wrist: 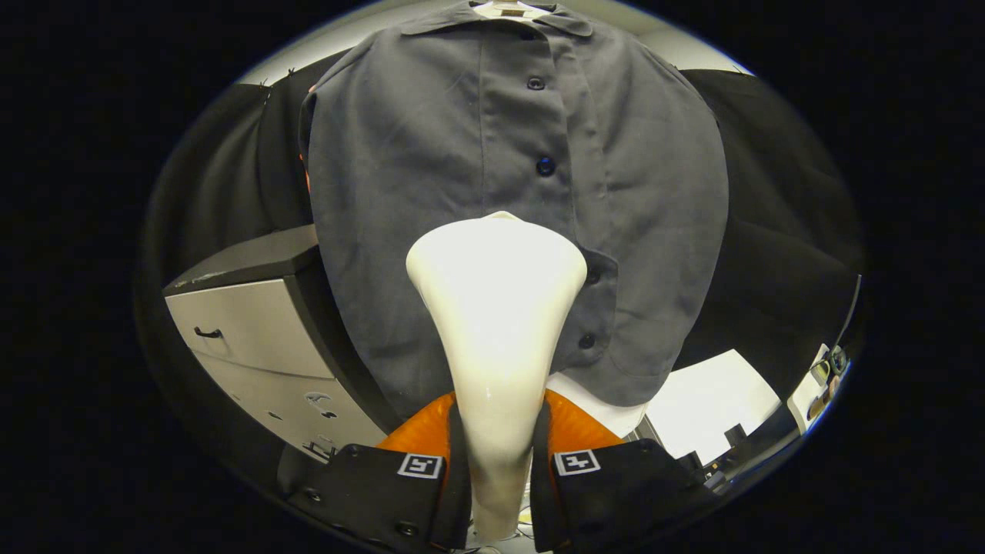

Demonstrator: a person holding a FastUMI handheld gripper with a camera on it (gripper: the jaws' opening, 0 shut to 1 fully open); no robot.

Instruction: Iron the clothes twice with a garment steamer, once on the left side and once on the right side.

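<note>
A dark grey button-up shirt (431, 177) hangs on a hanger straight ahead, its placket with dark buttons running down the middle. My gripper (499, 431) is shut on the white garment steamer (496, 308), both fingers pressing its narrow handle. The steamer widens upward into a broad head that points at the shirt's lower middle, close to the placket and just left of it. Whether the head touches the cloth I cannot tell. The steamer hides part of the shirt's lower front.
A grey cabinet with drawers (254, 338) stands to the left, below and beside the shirt. A white surface (708, 400) lies beyond the shirt's hem on the right, with small items at its far right end.
</note>
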